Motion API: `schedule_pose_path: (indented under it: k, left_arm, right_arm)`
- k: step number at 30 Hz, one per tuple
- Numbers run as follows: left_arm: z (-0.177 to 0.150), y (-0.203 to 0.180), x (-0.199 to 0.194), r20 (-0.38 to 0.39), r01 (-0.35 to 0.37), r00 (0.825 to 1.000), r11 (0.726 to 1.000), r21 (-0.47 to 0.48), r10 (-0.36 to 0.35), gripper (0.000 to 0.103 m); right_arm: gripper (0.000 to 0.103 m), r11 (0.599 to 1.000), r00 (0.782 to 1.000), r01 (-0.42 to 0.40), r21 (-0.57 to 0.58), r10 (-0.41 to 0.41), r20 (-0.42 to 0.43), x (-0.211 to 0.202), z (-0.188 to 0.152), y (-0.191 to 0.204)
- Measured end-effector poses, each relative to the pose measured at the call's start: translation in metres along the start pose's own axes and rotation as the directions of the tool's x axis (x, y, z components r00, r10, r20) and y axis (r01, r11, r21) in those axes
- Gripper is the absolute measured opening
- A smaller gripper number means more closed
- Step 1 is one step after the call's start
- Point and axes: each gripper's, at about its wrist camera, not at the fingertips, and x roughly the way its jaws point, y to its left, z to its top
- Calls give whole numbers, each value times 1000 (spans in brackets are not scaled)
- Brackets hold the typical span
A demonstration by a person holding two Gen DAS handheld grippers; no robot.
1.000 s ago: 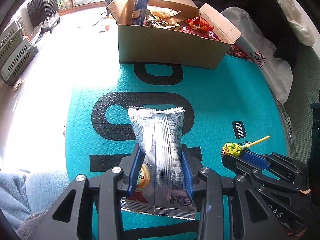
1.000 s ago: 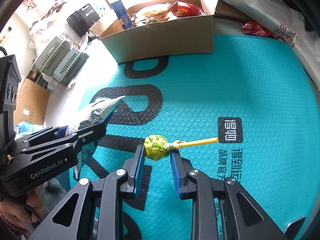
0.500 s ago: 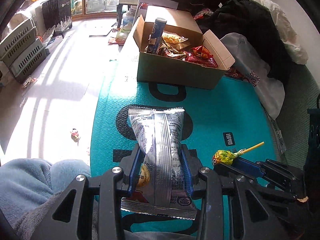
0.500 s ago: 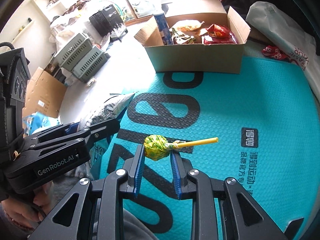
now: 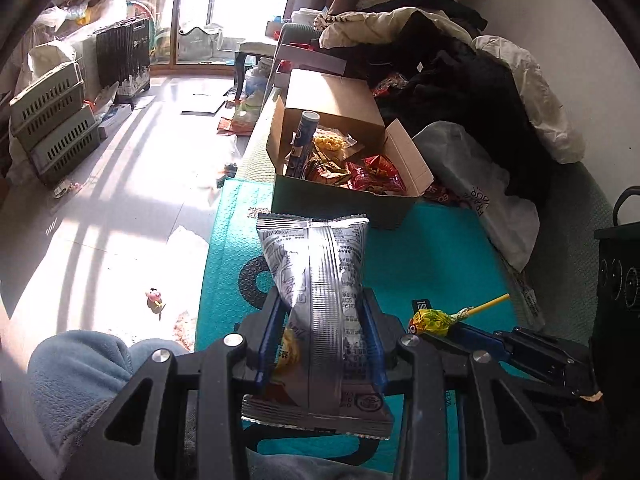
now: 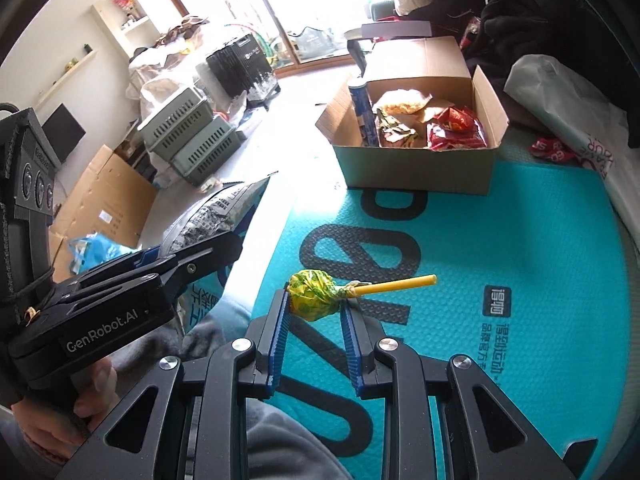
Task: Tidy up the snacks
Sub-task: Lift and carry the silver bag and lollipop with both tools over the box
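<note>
While you look along the left wrist view, your left gripper (image 5: pixel 320 344) has its blue pads pinched on a silver snack packet (image 5: pixel 316 288), which stands upright between them, back seam toward the camera, with small print too fine to read. To its right, your right gripper (image 5: pixel 432 330) shows with a lollipop (image 5: pixel 434 320) at its tip. Beyond, the cardboard box (image 5: pixel 344 200) sits open on the teal mat (image 5: pixel 432 248), holding red packets and a tall blue tube. A white bag (image 5: pixel 476 184) beside it reads "FRAME" in part.

From the right wrist view, your right gripper (image 6: pixel 316 308) is nearly closed, clamping the lollipop (image 6: pixel 312 294) by its yellow-green wrapped head, the yellow stick pointing right. Your left gripper (image 6: pixel 224 244), labelled "GenRobot.AI", grips the silver packet (image 6: pixel 218 212) at left. Large black letters and Chinese print mark the mat (image 6: pixel 520 240); the box (image 6: pixel 416 168) stands at its far edge.
</note>
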Motion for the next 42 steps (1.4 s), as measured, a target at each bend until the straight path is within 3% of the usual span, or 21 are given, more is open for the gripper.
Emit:
schedule_pose_path:
  k: [8, 16, 31, 42]
  left_arm:
    - [27, -5, -15, 54, 15, 998, 1000, 6, -15, 37]
    - [70, -10, -3, 90, 13, 996, 1000, 8, -14, 37]
    - [164, -37, 50, 144, 60, 987, 996, 69, -70, 37]
    - [229, -60, 102, 160, 47, 985, 993, 112, -65, 37]
  right_arm:
    - [26, 1000, 1000, -20, -10, 20, 23, -8, 23, 5]
    - [25, 999, 998, -17, -31, 18, 54, -4, 67, -6]
    - [25, 999, 987, 18, -37, -12, 162, 2, 165, -54]
    - [26, 997, 970, 72, -42, -60, 235, 9, 236, -89]
